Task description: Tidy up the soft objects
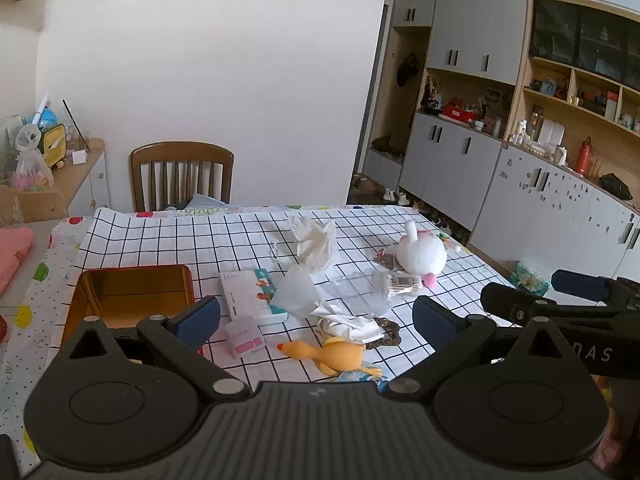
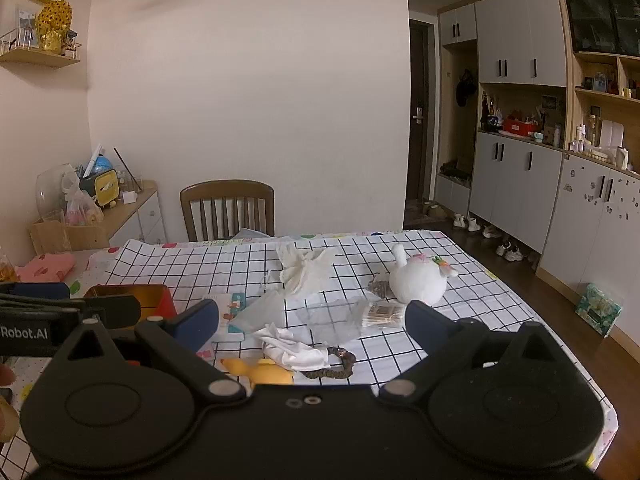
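on the checked tablecloth (image 1: 160, 236), left to right: an empty gold tin (image 1: 132, 296), a yellow rubber duck (image 1: 336, 354), a crumpled white cloth (image 1: 348, 324), perhaps a brown scrunchie (image 1: 386, 332), a white plush toy (image 1: 420, 252). left gripper (image 1: 316, 320) and right gripper (image 2: 312, 322) both gape wide, holding nothing.

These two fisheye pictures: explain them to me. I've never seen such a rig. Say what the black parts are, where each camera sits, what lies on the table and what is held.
No robot here: a person holds a two-finger gripper in each hand, with a camera on each looking forward along the fingers. The black shape low in the left wrist view is the left gripper; in the right wrist view, the right gripper. Both are open and hold nothing.

On the checked tablecloth lie a yellow rubber chicken, a white plush toy, crumpled white cloth, a dark scrunchie, small boxes, clear bags and an empty gold tin.
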A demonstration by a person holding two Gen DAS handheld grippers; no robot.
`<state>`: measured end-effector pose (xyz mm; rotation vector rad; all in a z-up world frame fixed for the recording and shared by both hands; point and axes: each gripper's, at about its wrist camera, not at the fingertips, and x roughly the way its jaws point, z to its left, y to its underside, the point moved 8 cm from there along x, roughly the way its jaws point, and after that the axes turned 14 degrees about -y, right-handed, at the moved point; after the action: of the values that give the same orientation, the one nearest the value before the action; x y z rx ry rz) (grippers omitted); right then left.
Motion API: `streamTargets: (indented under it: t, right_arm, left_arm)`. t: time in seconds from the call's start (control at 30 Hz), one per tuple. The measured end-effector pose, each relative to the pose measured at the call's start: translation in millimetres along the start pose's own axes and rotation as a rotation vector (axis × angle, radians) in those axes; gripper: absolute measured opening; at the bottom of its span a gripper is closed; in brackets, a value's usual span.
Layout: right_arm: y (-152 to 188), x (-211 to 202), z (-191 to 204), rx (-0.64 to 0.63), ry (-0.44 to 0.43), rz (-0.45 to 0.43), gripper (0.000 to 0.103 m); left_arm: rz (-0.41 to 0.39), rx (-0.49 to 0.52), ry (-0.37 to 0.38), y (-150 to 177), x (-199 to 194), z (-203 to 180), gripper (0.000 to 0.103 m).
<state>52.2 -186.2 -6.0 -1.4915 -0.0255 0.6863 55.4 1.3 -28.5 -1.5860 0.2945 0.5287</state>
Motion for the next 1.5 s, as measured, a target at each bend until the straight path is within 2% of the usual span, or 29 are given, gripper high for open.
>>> streamTargets:
  t: [0.23,0.47,0.77,1.3,1.5]
  right_arm:
    - [-0.8,-0.7,-2.0,-0.003,-0.009,-0.004,0.099]
    - [-0.4,0.4,-6.9,-0.003,-0.016,0.003,0.099]
    - [1.3,5.2,-24.4,0.006,-0.028,0.021,0.099]
    - [10.8,49.4,-69.7,0.034,-0.097,0.111,0.098]
    - [14.9,73.4,-98.6,0.023,-0.144,0.156,0.097]
  left_arm:
    - [-0.012,0.011,-0.02,0.9,-3.5,-3.2,0.103]
    - [-0.01,0.013,0.001,0.9,-3.9,-11.6,0.103]
    - [0.005,0.012,-0.019,-1.3,7.7,-23.1,0.103]
    - [0.109,-0.009,-0.06,7.6,57.5,-40.3,0.103]
    - [0.114,0.0,-0.092,15.6,82.9,-38.5,0.103]
